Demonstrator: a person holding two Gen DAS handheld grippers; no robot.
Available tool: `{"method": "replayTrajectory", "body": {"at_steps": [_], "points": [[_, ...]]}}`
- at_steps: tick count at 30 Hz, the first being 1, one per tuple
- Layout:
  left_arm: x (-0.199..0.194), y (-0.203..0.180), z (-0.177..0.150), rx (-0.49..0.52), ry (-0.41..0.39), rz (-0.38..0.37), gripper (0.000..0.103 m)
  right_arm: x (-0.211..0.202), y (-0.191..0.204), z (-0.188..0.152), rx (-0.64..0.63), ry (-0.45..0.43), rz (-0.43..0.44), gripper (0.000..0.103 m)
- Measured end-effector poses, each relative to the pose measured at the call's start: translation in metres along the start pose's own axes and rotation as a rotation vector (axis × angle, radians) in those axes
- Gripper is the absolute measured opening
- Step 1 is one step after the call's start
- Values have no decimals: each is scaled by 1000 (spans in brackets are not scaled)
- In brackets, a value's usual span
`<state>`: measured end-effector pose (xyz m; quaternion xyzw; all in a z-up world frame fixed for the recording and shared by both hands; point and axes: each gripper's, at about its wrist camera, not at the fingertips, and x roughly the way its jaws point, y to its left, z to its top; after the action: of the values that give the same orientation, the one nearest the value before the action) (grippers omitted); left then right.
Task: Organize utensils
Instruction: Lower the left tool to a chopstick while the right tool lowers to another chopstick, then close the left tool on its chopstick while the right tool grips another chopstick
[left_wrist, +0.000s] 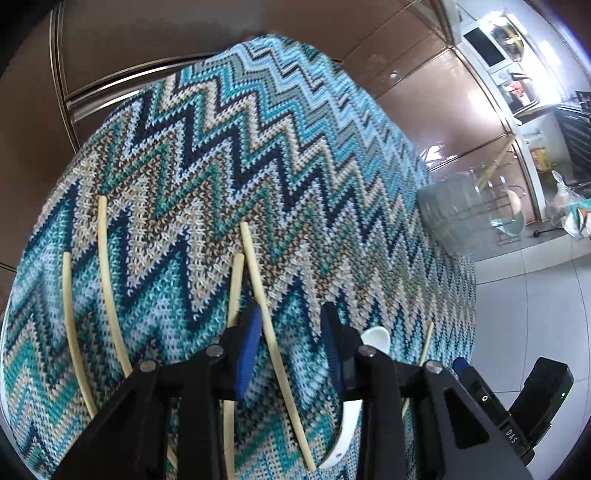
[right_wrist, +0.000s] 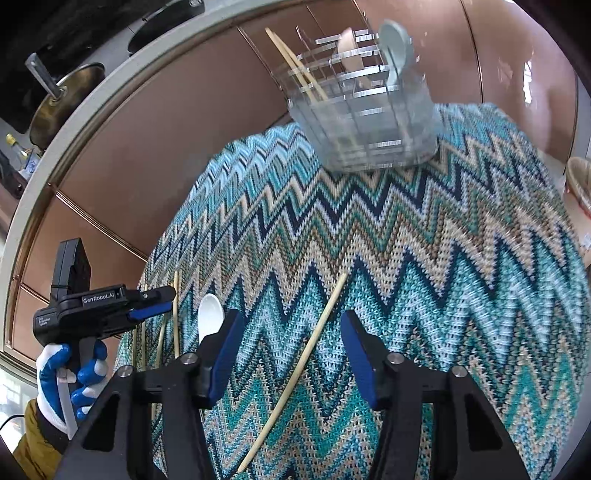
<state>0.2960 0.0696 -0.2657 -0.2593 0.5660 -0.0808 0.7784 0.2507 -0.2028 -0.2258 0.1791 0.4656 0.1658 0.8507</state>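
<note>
A: Going left to right on the zigzag cloth (left_wrist: 258, 155), what lies where?

B: Two chopsticks (left_wrist: 110, 280) lie far left, then a second pair; the left gripper (left_wrist: 291, 332) straddles one stick (left_wrist: 273, 343) of that pair. Its jaws stand apart with the stick between the blue pads (left_wrist: 249, 354), and no pad visibly presses on it. Just right of that is a white spoon (left_wrist: 375, 338), then another stick at the cloth's edge.

A: And the other hand?

B: The right gripper (right_wrist: 291, 354) hangs over a single slanting chopstick (right_wrist: 310, 354), jaws apart, nothing clamped. The spoon sits just left of its left pad.

A: Why both tilted downward like that?

B: Probably so each can pinch one thin stick off the cloth. The clear rack (right_wrist: 365, 114) at the far edge already holds chopsticks and two spoons in separate slots, so sorting seems partly done.

A: Any writing?

B: The left tool's body reads "GenRobot.AI" (right_wrist: 98, 299); the smaller label beside it is too small to read. A gloved hand (right_wrist: 70, 384) in white and blue holds it.
</note>
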Motion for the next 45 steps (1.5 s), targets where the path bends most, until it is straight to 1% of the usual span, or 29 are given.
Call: {"method": "replayTrajectory", "body": {"at_steps": [1,3,4,6,8,11,13,16,21,24,29,35,39,45], "points": [[2,1,1,-3,5,5,27,4,-2,1,9,14,5,46],[6,3,3,-9,16,7,25,10,-5,2,23,38,7,40],[7,4,4,-11,20,10,23,13,-6,3,28,53,8,38],[9,3,6,-11,28,16,21,19,-9,7,47,84,19,33],[12,2,8,-8,36,24,20,25,-11,11,53,101,-7,30],[15,0,9,7,40,41,16,34,-10,17,53,137,-31,27],[17,-1,10,12,44,52,12,41,-7,21,37,160,-71,25],[21,-2,13,18,54,62,8,56,-4,25,25,201,-109,20],[22,0,16,22,67,68,7,69,0,24,6,242,-162,12],[23,-1,18,25,67,78,7,70,-2,25,13,245,-157,11],[24,-5,16,37,53,93,5,66,-8,27,45,234,-120,7],[12,-9,10,74,9,66,5,35,-9,20,34,179,-64,6],[-11,-22,0,135,-60,62,5,7,-2,15,3,111,-35,6],[-48,-35,-19,193,-162,37,5,-37,20,6,-68,-5,-12,6]]}}
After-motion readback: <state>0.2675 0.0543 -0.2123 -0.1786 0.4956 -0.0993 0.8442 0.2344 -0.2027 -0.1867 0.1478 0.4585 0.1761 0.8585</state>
